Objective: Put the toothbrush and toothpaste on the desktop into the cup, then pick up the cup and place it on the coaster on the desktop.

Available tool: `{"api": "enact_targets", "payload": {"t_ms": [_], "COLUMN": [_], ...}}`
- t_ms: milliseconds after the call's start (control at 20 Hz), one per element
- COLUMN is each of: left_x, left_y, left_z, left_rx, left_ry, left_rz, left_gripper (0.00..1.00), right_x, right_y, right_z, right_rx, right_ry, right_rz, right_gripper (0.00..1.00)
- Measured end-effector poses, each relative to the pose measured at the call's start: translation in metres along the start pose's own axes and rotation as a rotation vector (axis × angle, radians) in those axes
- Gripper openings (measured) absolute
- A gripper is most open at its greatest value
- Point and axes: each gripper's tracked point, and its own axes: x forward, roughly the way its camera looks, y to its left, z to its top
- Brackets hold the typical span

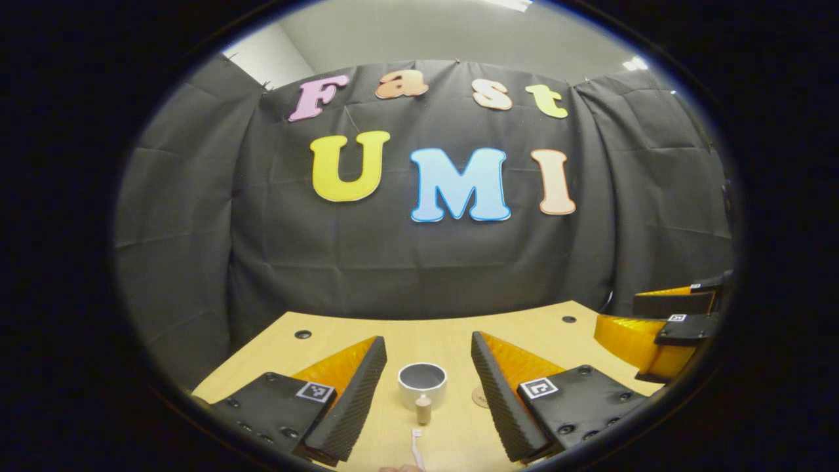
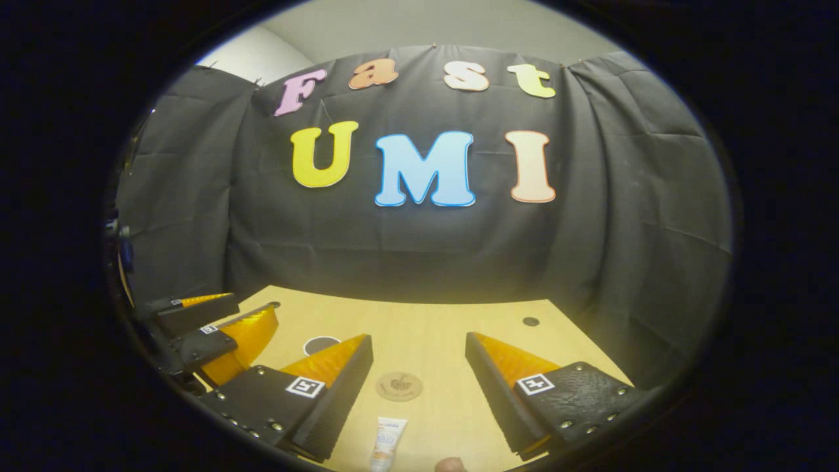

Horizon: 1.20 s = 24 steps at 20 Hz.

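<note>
In the left gripper view a white cup [image 1: 422, 384] stands upright on the wooden desktop [image 1: 432, 334], ahead between the fingers of my open left gripper [image 1: 427, 393]. A toothbrush [image 1: 419, 419] lies just in front of the cup, its wooden end toward the cup. In the right gripper view a round wooden coaster [image 2: 399, 386] lies ahead between the fingers of my open right gripper [image 2: 419, 387]. A white toothpaste tube [image 2: 387, 444] lies nearer, at the bottom. The cup's rim [image 2: 320, 343] peeks out behind the left finger there.
The other gripper [image 1: 662, 328] hovers at the right in the left gripper view, and the left one [image 2: 210, 328] at the left in the right gripper view. Dark holes [image 2: 531, 322] mark the desktop near its far edge. The black cloth wall stands close behind the desk.
</note>
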Motion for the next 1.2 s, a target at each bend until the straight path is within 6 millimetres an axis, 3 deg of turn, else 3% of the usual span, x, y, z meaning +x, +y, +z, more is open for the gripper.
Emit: {"api": "enact_targets", "payload": {"t_ms": [350,600,1200], "left_x": [0.006,0.014,0.020], "left_y": [0.000,0.003,0.009], "left_z": [-0.017,-0.069,-0.178], "left_rx": [0.008,-0.086,-0.134], "left_ry": [0.058,0.248,0.659], "left_rz": [-0.011,-0.024,-0.002], "left_gripper": [0.87,0.87,0.88], "right_x": [0.002,0.008,0.028], "right_y": [0.004,0.013,0.024], "right_z": [-0.012,-0.039,-0.145], "right_rx": [0.002,0.019,0.032], "right_ry": [0.042,0.147,0.563], "right_rz": [0.011,0.040,0.062], "right_gripper": [0.91,0.91,0.92]}}
